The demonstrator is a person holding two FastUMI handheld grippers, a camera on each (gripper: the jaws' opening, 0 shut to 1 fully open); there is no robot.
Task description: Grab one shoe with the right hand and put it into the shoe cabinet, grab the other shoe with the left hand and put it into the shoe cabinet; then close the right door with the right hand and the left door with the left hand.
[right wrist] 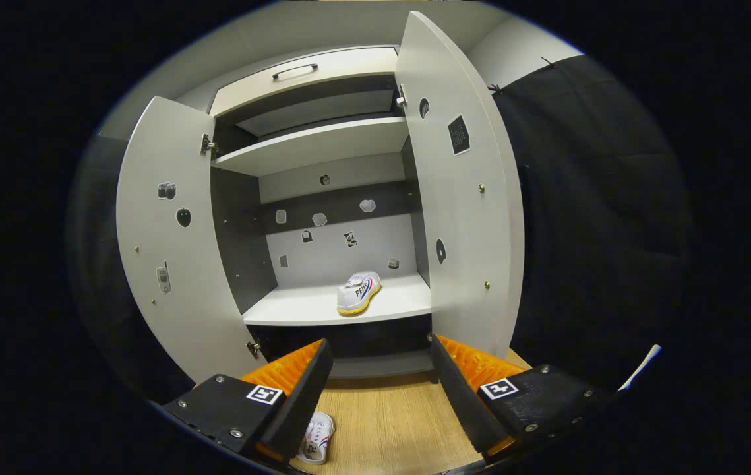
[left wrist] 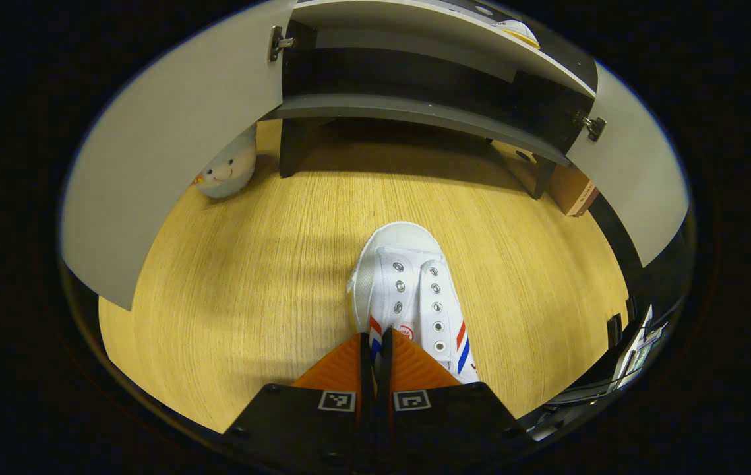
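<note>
A white shoe (left wrist: 408, 284) with red and blue side stripes lies on the wooden floor (left wrist: 250, 277), toe towards the shoe cabinet (left wrist: 415, 112). My left gripper (left wrist: 375, 340) is shut on its rear side wall, a strip of which shows between the fingers. The same shoe (right wrist: 317, 437) peeks from behind a finger in the right gripper view. The other white shoe (right wrist: 359, 292) rests on the cabinet's lower shelf (right wrist: 302, 307), right of centre. My right gripper (right wrist: 382, 356) hangs open in front of the cabinet, holding nothing. Both doors stand open: the left door (right wrist: 164, 264) and the right door (right wrist: 461, 218).
A white plush toy (left wrist: 227, 168) sits on the floor under the left door (left wrist: 171, 152). A brown box (left wrist: 573, 191) stands by the cabinet's right leg. Above the shoe's shelf is a bare upper shelf (right wrist: 316, 145) and a drawer (right wrist: 302, 72).
</note>
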